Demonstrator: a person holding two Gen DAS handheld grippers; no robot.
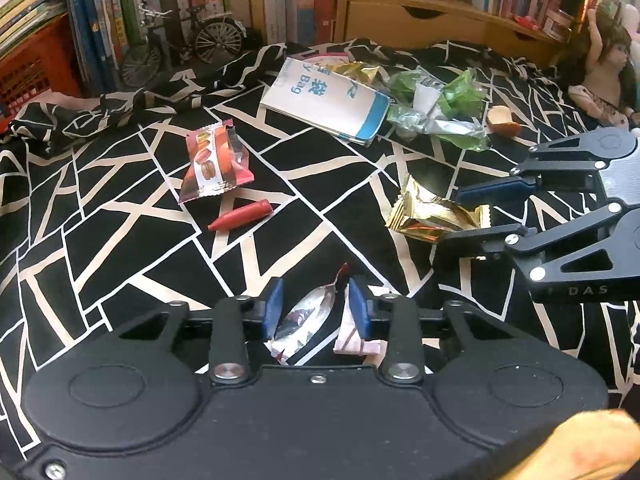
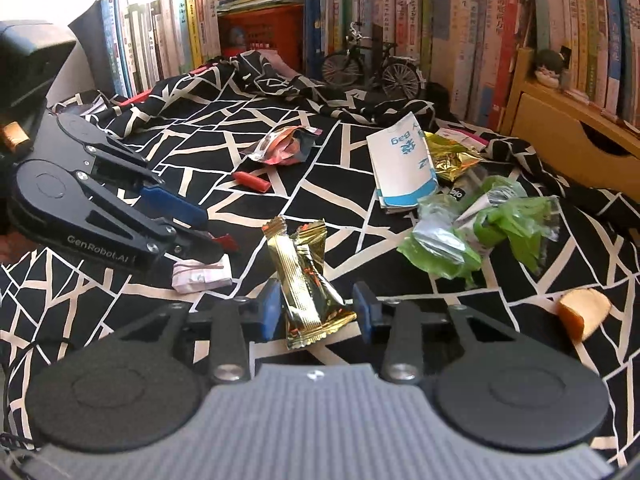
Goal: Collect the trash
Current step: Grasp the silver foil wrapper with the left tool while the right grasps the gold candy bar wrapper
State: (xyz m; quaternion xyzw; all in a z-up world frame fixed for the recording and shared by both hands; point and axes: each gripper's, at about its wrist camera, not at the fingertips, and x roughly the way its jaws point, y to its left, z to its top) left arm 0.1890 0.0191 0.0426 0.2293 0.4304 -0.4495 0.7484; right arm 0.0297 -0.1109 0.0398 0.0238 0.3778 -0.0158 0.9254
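Trash lies scattered on a black-and-white patterned cloth (image 1: 120, 216). My left gripper (image 1: 316, 308) is open, low over the cloth, with a silver wrapper (image 1: 308, 318) lying between its blue pads and a folded pink paper (image 1: 354, 344) under the right pad. From the right wrist view the left gripper (image 2: 212, 236) sits beside that pink paper (image 2: 202, 274). My right gripper (image 2: 318, 312) is open around a crumpled gold wrapper (image 2: 308, 280), which leans near its left pad. The left wrist view shows the right gripper (image 1: 450, 216) straddling the gold wrapper (image 1: 432, 212).
Farther back lie a red macaron wrapper (image 1: 216, 164), a red cap (image 1: 242, 216), a white paper bag (image 1: 324, 100), green plastic wrappers (image 1: 444, 112), another gold wrapper (image 2: 452, 156) and a bread-like piece (image 2: 582, 312). A model bicycle (image 1: 180, 44), books, a wooden drawer (image 1: 420, 20) and a doll (image 1: 604, 68) line the far edge.
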